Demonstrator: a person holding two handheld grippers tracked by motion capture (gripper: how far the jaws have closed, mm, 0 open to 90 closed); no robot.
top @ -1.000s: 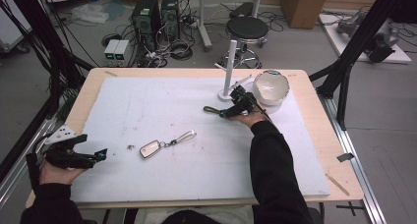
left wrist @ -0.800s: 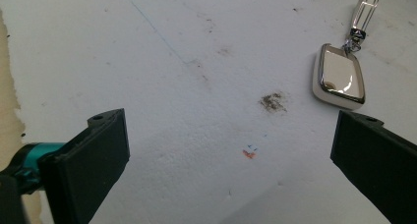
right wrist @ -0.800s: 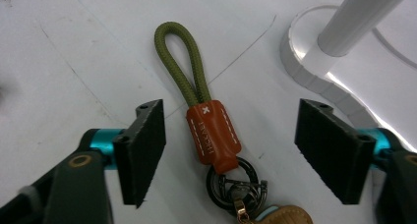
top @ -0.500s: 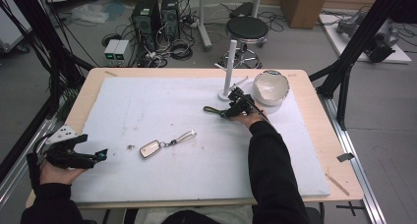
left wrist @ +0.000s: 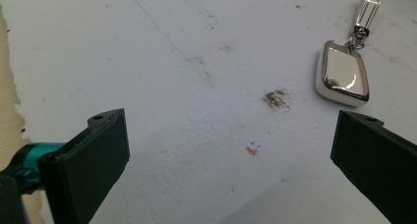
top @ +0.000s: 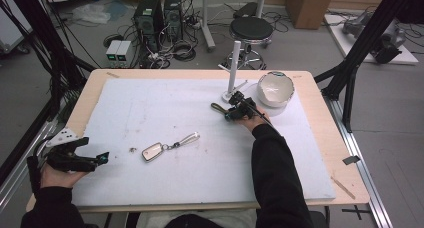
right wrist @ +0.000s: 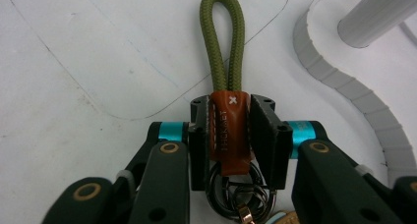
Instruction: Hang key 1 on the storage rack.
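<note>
Olive-green cord keychain now sits clamped in the right hand-held gripper, whose jaws have just closed.

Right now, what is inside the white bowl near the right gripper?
The white bowl shows a pale inner wall with faint marks at its bottom; nothing clearly lies in it. Its near inner side is hidden behind the rim.
</note>
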